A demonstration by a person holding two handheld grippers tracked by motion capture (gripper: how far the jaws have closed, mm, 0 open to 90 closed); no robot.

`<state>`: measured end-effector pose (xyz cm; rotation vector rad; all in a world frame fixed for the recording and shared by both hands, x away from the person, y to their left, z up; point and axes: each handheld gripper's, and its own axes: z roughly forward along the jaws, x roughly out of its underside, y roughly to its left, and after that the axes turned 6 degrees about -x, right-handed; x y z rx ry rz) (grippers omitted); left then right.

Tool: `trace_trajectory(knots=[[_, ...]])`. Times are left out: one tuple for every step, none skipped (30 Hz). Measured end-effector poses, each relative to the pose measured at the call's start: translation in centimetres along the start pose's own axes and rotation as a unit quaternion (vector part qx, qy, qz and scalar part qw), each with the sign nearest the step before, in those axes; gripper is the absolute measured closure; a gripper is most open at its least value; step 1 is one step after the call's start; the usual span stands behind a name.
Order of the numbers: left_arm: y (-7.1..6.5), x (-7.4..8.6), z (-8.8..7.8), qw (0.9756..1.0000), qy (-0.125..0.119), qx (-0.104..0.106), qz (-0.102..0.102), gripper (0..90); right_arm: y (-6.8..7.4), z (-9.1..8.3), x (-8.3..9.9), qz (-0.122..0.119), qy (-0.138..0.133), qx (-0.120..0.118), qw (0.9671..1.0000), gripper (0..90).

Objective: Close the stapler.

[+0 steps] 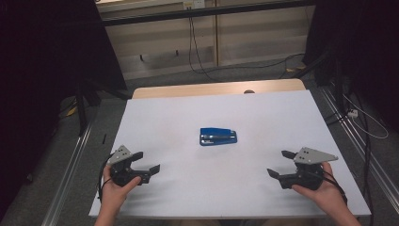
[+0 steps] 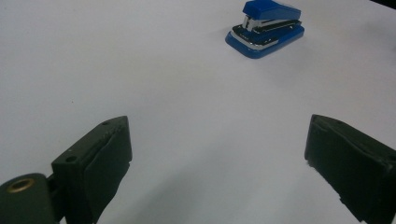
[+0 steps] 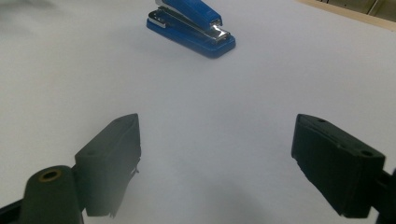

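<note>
A small blue stapler lies flat near the middle of the white table top. My left gripper rests at the front left, held in a hand, its jaws wide apart with nothing between them. At the front right my right gripper is likewise open and empty, pointing left toward the middle. In the left gripper view the stapler sits far ahead at the upper right, beyond the open gripper. In the right gripper view the stapler lies ahead at the top, past the open gripper.
The white sheet covers a wooden table whose far edge shows beyond it. Metal rails run along both sides on the floor, with cables at the right. Dark curtains and a panelled wall stand behind.
</note>
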<state>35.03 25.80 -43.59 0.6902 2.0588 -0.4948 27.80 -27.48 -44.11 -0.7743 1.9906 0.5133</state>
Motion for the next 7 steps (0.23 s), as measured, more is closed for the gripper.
trace_trajectory(knots=[[0.01,0.00,0.02,1.0000,0.000,0.000,0.000,7.6,0.00,0.03,-0.01,-0.002,0.001,0.000,1.0000,16.0],[0.04,-0.01,0.02,1.0000,0.000,0.000,0.000,7.6,0.01,0.07,0.00,-0.003,0.001,0.000,1.0000,16.0],[0.07,-0.01,0.05,1.0000,-0.001,-0.001,0.000,7.6,0.04,0.08,0.03,-0.003,0.002,-0.001,1.0000,16.0],[0.10,-0.01,0.08,1.0000,0.000,-0.002,0.001,7.5,0.04,0.08,0.04,-0.003,0.002,-0.001,1.0000,16.0],[0.07,0.00,0.13,1.0000,0.001,-0.002,-0.001,7.6,0.04,0.08,0.05,-0.003,0.002,-0.001,1.0000,16.0],[0.07,0.01,0.19,1.0000,0.002,-0.001,0.000,7.6,0.03,0.07,0.06,-0.003,0.001,-0.001,1.0000,16.1],[0.07,-0.01,0.23,1.0000,0.005,-0.002,0.003,7.6,0.02,0.06,0.06,-0.003,0.000,-0.001,1.0000,16.0]])
